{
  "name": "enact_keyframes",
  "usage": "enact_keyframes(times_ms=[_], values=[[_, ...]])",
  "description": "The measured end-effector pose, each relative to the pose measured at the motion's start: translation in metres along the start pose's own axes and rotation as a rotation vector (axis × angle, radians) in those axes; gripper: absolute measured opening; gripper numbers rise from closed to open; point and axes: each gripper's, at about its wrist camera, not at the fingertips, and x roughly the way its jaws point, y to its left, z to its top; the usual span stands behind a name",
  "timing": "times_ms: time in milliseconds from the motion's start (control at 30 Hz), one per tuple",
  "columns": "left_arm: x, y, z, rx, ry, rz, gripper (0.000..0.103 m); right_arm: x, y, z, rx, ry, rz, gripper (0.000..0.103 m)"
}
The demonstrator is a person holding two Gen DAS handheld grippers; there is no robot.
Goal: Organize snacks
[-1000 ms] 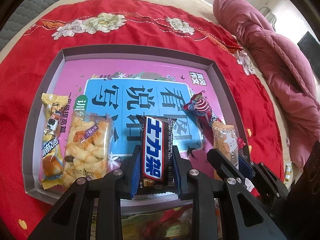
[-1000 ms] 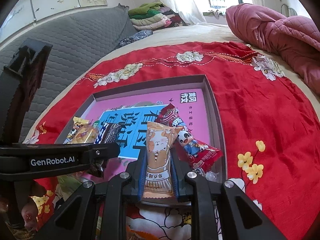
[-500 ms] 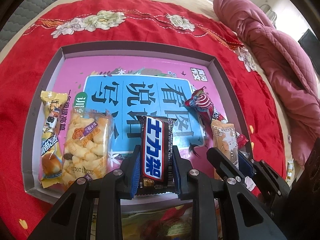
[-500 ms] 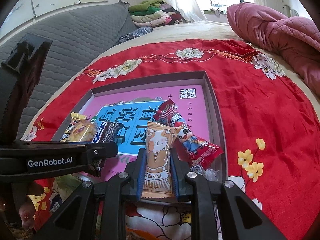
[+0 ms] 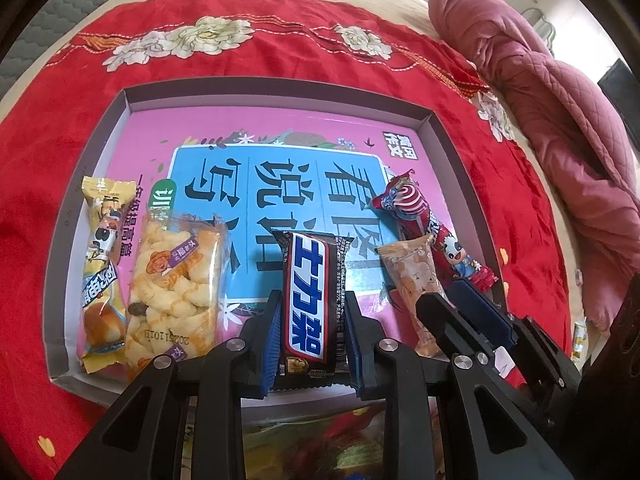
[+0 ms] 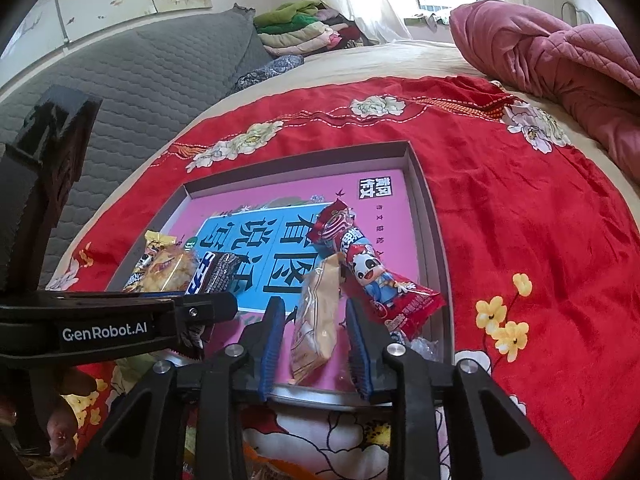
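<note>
Five snacks in one shallow tray on a red cloth.

Left gripper clamps the chocolate bar; two packets, bread and puffs, lie to its left. Right gripper, jaws just opening, stands loose around the tan packet, which tilts; the red packet lies beside it, touching.

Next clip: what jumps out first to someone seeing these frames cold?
The shallow box with its pink and blue printed floor, lying on a red flowered cloth, holds a row of snacks. The left gripper clamps a dark chocolate bar at the near edge. The right gripper has just been opening around a tan cat-print packet.
</note>
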Motion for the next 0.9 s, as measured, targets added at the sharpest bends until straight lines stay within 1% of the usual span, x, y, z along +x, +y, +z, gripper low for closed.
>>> enact_keyframes(times_ms=[200, 233, 300, 567, 600, 667, 800, 900], values=[[-0.003, 0.001, 0.0, -0.002, -0.003, -0.005, 0.029, -0.003, -0.002, 0.002, 0.019, -0.013, 0.009, 0.033], [-0.003, 0.001, 0.0, -0.004, -0.004, -0.005, 0.029, -0.004, -0.002, 0.003, 0.023, -0.017, 0.011, 0.034], [-0.004, 0.002, 0.0, -0.008, -0.005, -0.003, 0.03, -0.006, -0.004, 0.003, 0.03, -0.027, 0.015, 0.039], [-0.01, 0.004, 0.0, -0.015, -0.021, -0.004, 0.031, -0.011, -0.004, 0.006, 0.036, -0.044, 0.026, 0.039], [-0.011, 0.003, 0.001, -0.015, -0.023, -0.004, 0.031, -0.011, -0.004, 0.006, 0.036, -0.046, 0.026, 0.039], [-0.013, 0.003, 0.001, -0.012, -0.029, 0.003, 0.039, -0.013, -0.005, 0.007, 0.038, -0.052, 0.029, 0.039], [-0.019, 0.003, 0.001, -0.01, -0.041, 0.007, 0.042, -0.016, -0.005, 0.008, 0.039, -0.064, 0.031, 0.04], [-0.022, 0.002, 0.002, -0.006, -0.05, 0.017, 0.046, -0.018, -0.005, 0.008, 0.043, -0.072, 0.033, 0.044]])
